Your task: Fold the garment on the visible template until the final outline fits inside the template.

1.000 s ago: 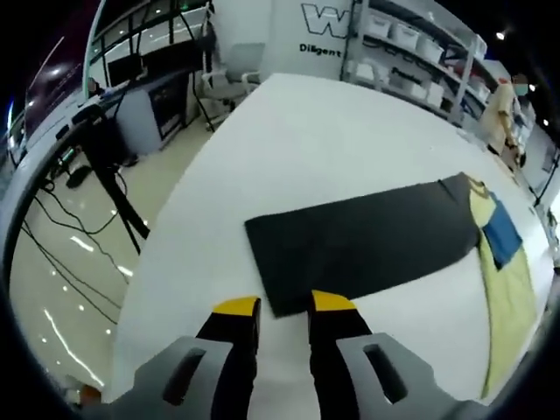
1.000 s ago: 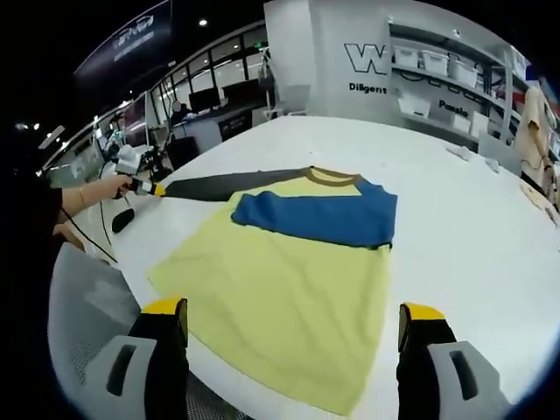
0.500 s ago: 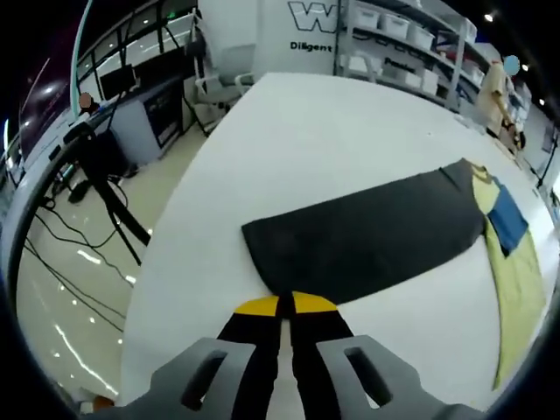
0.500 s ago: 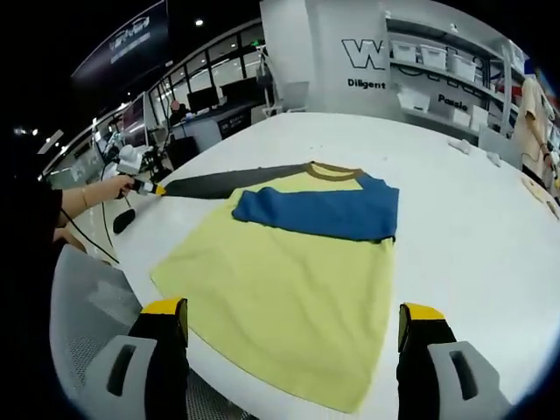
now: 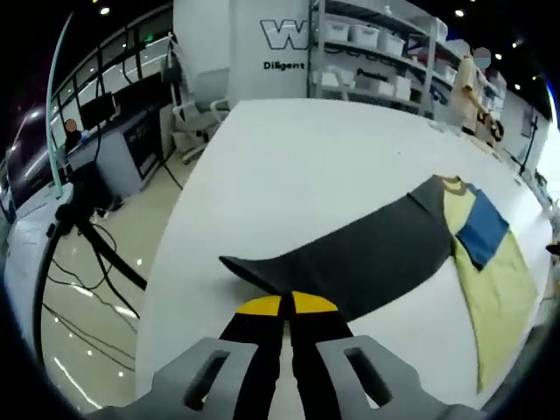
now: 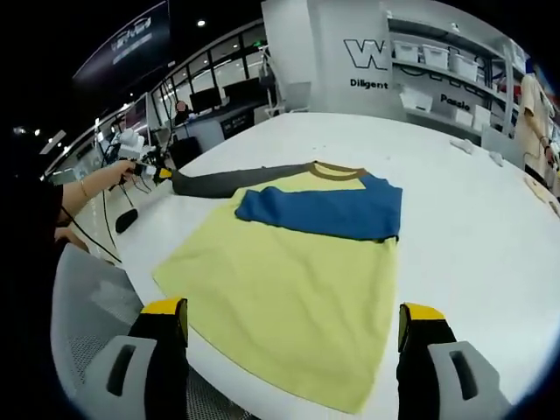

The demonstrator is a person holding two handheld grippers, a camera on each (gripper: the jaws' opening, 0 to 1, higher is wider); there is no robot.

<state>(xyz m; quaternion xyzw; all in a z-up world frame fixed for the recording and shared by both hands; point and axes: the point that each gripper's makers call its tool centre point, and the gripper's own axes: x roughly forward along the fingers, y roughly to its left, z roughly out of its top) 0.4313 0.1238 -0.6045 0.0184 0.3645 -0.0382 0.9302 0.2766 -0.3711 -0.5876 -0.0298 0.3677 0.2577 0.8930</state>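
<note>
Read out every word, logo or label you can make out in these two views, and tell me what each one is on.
"W", cut off, large outlined letter on the white wall panel behind the table.
"Diligent", small dark text under that letter; anything after it is hidden.
One dark word on the shelf edge at the right: too blurred to read.
Dark overhead sign, upper left: lettering too small to read.
The garment: no text.

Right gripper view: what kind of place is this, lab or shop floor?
Likely a robotics lab or demo hall, not a home. A big white table holds the garment, wall shelves carry storage bins, a pillar bears printed lettering, and desks with monitors line the back.
</note>
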